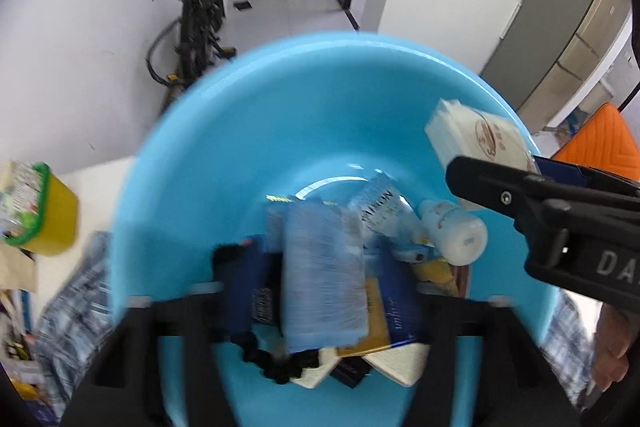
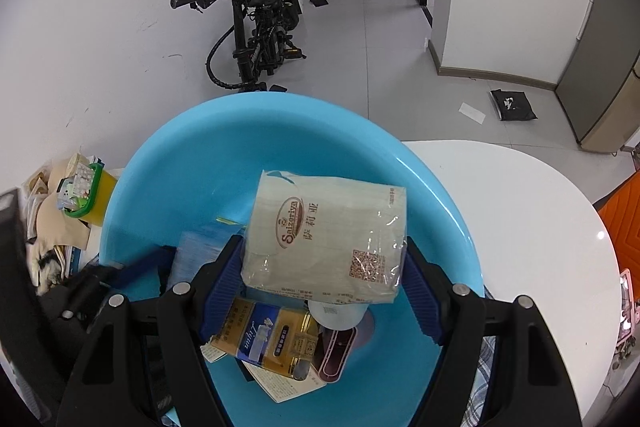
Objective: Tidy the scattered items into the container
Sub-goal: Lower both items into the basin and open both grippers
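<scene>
A blue basin holds several items: a white bottle, a tube and a gold-and-blue box. My left gripper hangs over the pile with its jaws wide apart. A blurred light-blue packet lies loose between the jaws, touching neither pad. My right gripper is shut on a beige tissue pack, its blue pads pressing both sides. It holds the pack above the basin's right half. In the left wrist view the right gripper comes in from the right with the tissue pack.
The basin sits on a white round table over a checked cloth. A yellow cup with a green rim and loose papers crowd the left side. A black bicycle stands on the floor behind.
</scene>
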